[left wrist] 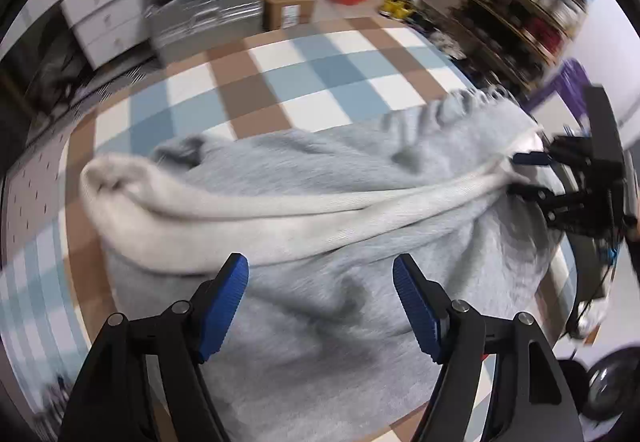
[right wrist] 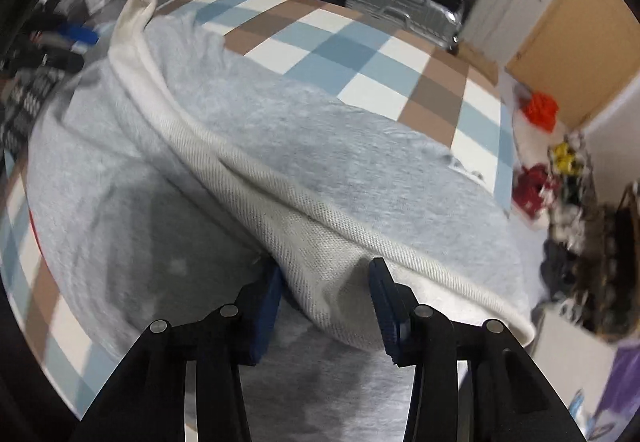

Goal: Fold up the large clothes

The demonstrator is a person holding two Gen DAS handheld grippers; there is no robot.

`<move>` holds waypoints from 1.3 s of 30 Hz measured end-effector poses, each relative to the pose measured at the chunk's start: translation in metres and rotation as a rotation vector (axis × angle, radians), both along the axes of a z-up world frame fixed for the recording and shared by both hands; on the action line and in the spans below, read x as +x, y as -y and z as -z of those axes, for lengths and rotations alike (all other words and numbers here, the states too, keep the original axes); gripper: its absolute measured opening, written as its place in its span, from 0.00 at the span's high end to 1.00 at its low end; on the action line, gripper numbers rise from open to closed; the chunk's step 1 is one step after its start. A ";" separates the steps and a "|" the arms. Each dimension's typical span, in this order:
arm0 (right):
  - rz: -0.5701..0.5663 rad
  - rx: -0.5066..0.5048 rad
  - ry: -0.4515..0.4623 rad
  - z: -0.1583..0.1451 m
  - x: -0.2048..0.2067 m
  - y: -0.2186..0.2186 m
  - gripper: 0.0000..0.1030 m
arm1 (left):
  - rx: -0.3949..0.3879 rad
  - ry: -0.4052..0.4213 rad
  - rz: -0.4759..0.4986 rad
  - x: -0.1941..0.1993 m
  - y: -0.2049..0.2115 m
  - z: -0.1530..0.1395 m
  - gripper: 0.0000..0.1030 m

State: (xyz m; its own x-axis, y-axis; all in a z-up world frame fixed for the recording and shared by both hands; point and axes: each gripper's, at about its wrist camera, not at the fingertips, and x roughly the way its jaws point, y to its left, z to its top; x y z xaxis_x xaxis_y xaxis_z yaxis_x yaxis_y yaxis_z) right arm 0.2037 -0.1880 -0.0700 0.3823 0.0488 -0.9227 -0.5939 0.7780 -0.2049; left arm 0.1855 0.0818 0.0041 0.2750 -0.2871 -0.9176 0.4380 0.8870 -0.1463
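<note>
Grey garment (left wrist: 320, 169) lies rumpled on checked desk (left wrist: 280, 73), fold barely begun. Right tool (right wrist: 326, 282) clamps pale turned-over hem (right wrist: 320, 254); left tool (left wrist: 320, 274) gapes above cloth, holding nothing. Flattening, folding remain.

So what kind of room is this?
Probably a bedroom or a home storeroom: a checked cover under the grey garment, a white chest of drawers, and a crowded shelf rack.
</note>
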 end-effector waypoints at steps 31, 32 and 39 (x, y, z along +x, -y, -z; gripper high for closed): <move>0.434 0.677 0.177 -0.086 0.098 0.061 0.00 | 0.224 0.169 -0.082 0.044 -0.061 0.009 0.31; 0.423 0.719 0.200 -0.095 0.088 0.064 0.00 | 0.235 0.186 -0.063 0.041 -0.061 0.008 0.31; 0.331 0.984 0.177 -0.103 -0.012 0.051 0.00 | 0.494 0.445 0.244 -0.005 -0.031 0.028 0.31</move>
